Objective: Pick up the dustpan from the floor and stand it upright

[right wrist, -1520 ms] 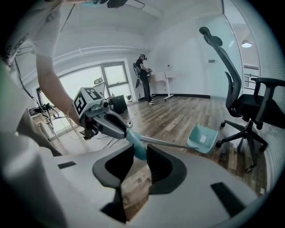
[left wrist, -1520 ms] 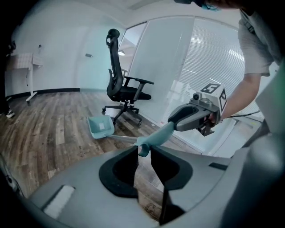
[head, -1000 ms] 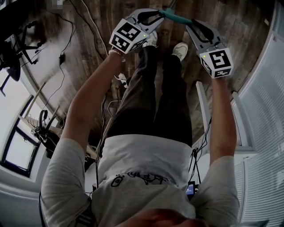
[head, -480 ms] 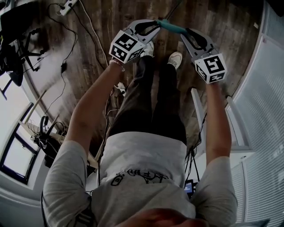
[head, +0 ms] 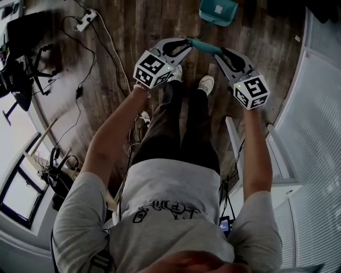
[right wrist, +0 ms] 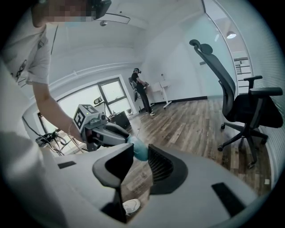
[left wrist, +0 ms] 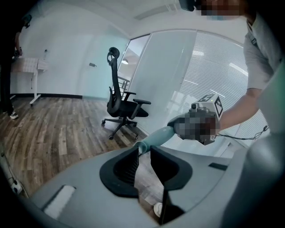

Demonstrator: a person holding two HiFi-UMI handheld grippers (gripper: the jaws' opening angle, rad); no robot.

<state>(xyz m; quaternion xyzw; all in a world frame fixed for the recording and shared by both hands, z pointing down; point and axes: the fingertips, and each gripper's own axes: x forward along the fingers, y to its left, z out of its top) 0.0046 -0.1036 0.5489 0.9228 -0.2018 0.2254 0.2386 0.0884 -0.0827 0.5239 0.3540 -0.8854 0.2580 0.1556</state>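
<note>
Head view: the dustpan sits right at the top edge of the frame, its teal pan out past the person's white shoes. Can't really tell from here whether the pan is touching the wood floor or hanging just off it. Its teal handle runs crosswise in front of the person, slung between the two claws like a bar, one end in each. The left gripper has the handle's left end, and in the left gripper view you can see the narrow end of the teal grip pinched between the black pads, so it's clamped on, not just nearby. From there the handle stretches away toward the other claw. The right gripper has the opposite end. In the right gripper view the rounded teal tip is wedged between its jaws, which are closed onto it a bit wider than the left pair. So both claws are grasping the handle, facing each other, arms stretched out in front. Around that: a black office chair beside a glass wall with blinds, a power strip with cables on the floor off to the left, and another person standing well away at the far end of the room.
</note>
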